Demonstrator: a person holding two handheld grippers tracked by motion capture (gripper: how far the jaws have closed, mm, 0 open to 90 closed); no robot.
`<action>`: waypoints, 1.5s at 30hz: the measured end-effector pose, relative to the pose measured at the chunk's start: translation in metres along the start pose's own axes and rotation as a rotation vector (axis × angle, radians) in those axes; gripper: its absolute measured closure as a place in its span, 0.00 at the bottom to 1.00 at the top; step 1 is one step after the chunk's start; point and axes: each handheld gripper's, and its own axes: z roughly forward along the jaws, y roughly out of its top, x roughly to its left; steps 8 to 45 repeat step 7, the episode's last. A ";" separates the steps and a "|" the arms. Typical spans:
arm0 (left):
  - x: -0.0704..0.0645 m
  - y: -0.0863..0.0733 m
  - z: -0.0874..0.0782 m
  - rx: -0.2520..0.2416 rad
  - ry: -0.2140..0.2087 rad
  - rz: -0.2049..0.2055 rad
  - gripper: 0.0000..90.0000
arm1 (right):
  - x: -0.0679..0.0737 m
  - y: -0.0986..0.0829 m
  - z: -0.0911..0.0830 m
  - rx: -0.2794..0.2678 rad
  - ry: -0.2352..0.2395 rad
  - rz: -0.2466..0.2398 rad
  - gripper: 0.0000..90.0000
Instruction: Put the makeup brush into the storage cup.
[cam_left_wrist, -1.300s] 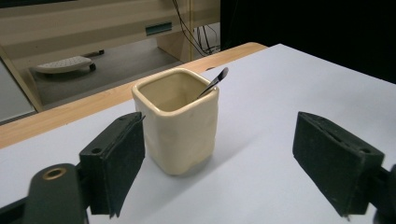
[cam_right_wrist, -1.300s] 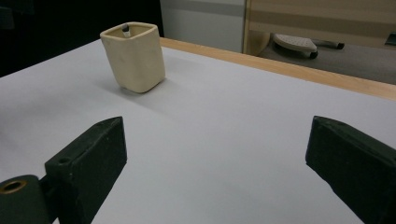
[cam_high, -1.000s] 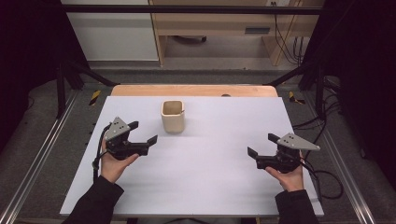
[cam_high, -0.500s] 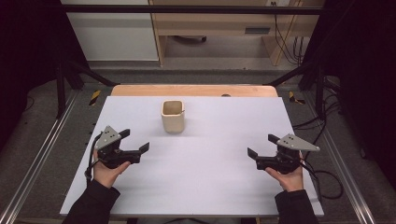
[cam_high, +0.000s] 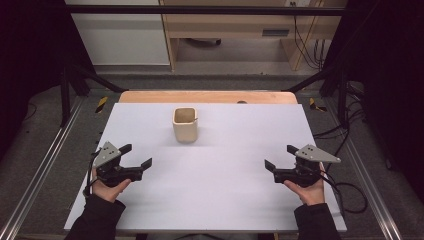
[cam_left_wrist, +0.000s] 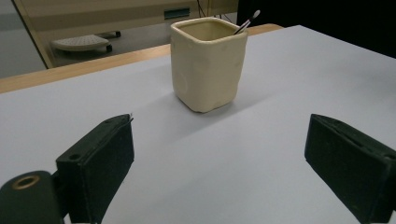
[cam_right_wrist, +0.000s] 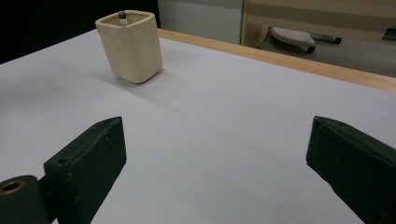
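Note:
A cream square cup (cam_high: 185, 124) stands upright at the middle back of the white table (cam_high: 210, 200). Seen from the left gripper view, the cup (cam_left_wrist: 208, 63) has a thin stick with a dark tip (cam_left_wrist: 247, 21) poking over its rim. The cup (cam_right_wrist: 130, 44) sits far off at the upper left in the right gripper view. My left gripper (cam_high: 136, 156) rests low at the table's left side, open, with nothing between its jaws. At the right side, my right gripper (cam_high: 281, 157) is open and holds nothing. Both point inward toward the table's middle.
A wooden strip (cam_high: 207, 96) runs along the table's far edge. Metal rails (cam_high: 37, 175) flank both sides, and cables (cam_high: 350, 192) trail on the floor at the right. A wooden bench (cam_high: 235, 30) stands behind.
My left gripper has drawn back toward the near left of the table, away from the cup. The right gripper has stayed in place.

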 end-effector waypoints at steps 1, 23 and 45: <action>0.000 0.000 -0.001 -0.006 0.001 -0.006 0.09 | 0.000 0.000 0.000 -0.001 0.000 -0.001 0.06; 0.001 -0.003 -0.004 -0.006 -0.001 -0.007 0.09 | -0.001 -0.001 -0.001 -0.001 0.000 0.004 0.06; 0.001 -0.003 -0.004 -0.006 -0.001 -0.007 0.09 | -0.001 -0.001 -0.001 -0.001 0.000 0.004 0.06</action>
